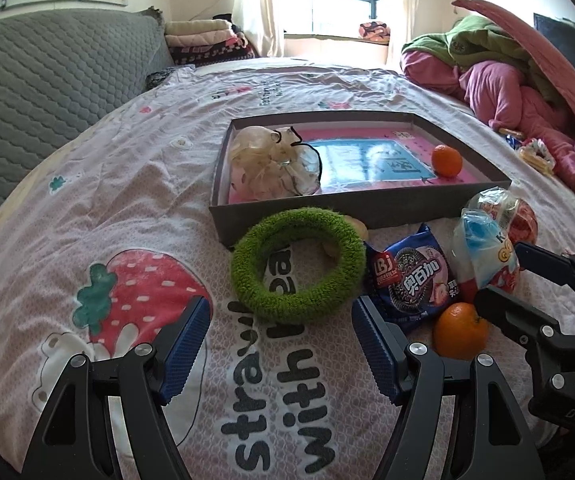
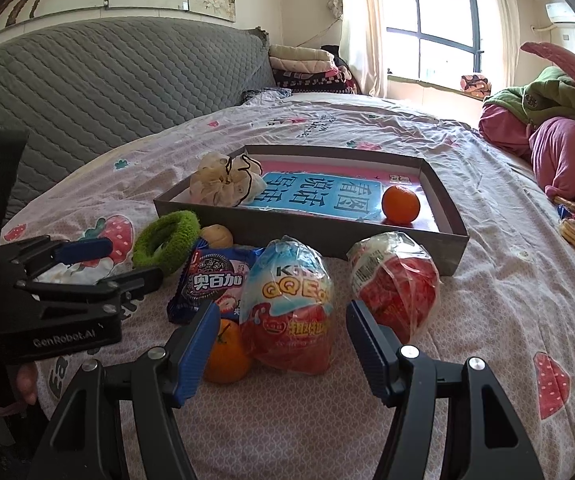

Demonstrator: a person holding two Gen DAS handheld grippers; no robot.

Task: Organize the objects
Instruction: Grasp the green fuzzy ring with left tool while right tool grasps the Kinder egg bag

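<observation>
Both claws stand open and hold nothing. The left gripper [image 1: 279, 344] points at the fuzzy green ring [image 1: 299, 266], which lies just ahead of its fingertips. The right gripper [image 2: 283, 344] has the egg-shaped snack pack [image 2: 289, 312] just ahead between its jaws, a loose orange [image 2: 225, 354] touching its left pad. Likely next: pinch the pack at its middle, steer clear of the orange, and carry it into the grey box [image 2: 311, 236] beyond.
</observation>
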